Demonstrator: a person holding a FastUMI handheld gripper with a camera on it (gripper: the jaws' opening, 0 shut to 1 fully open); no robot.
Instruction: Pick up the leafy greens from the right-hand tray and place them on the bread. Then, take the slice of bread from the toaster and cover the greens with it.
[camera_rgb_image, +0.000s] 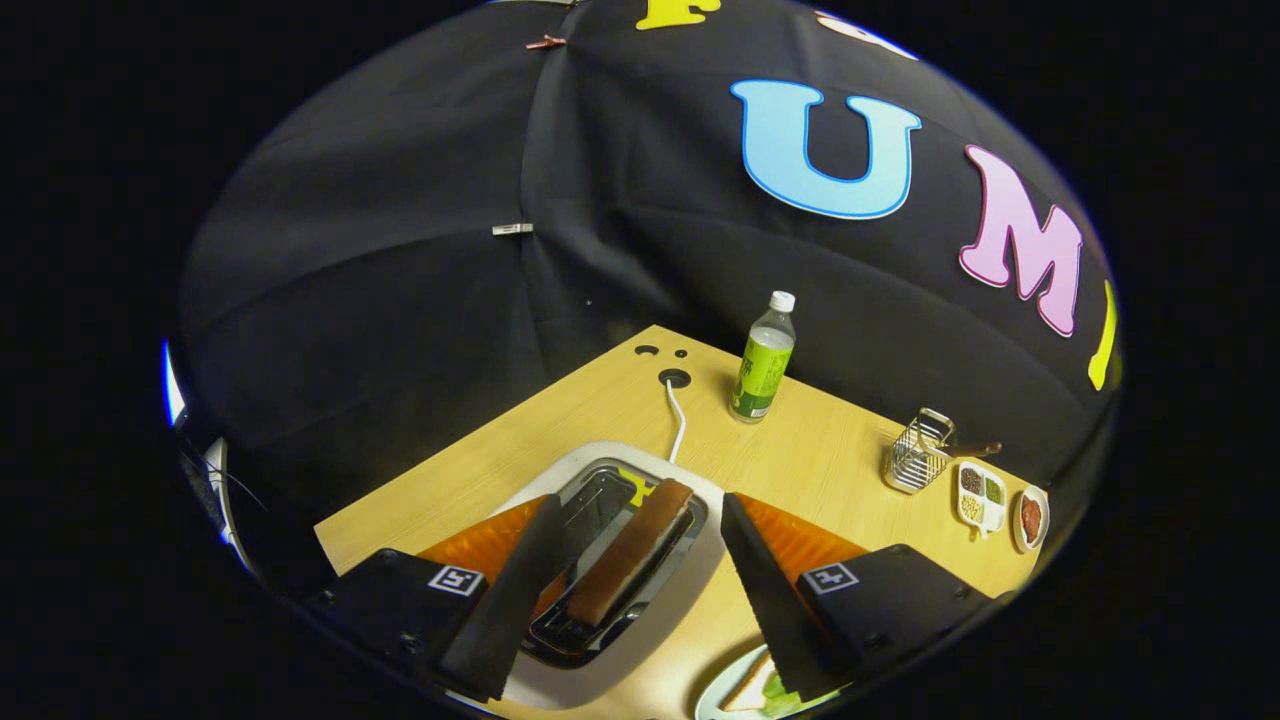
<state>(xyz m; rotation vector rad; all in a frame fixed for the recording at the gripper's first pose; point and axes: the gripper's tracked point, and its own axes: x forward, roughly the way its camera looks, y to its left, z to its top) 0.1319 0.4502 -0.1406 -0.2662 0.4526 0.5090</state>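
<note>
My gripper (634, 590) hangs above a pale wooden table (800, 455), its two fingers spread wide apart with nothing pressed between them. Directly under the gap sits a white slot toaster with a shiny metal top (600, 560); a brown slice of bread (632, 548) stands on edge in its slot, poking up between the fingers but touched by neither. At about five o'clock from the toaster, partly hidden beneath the right finger, I see a pale round plate (715, 700) carrying a light slice of bread with leafy greens (772, 692) lying on it.

Beyond the toaster a white cord (678, 425) runs to a round hole in the tabletop. At one o'clock from the toaster stands an upright clear plastic bottle with a green label and white cap (764, 360). Further out toward three o'clock — a small wire basket (915, 455), then a white divided dish (981, 497) and a small round dish (1031, 518) just beside it.
</note>
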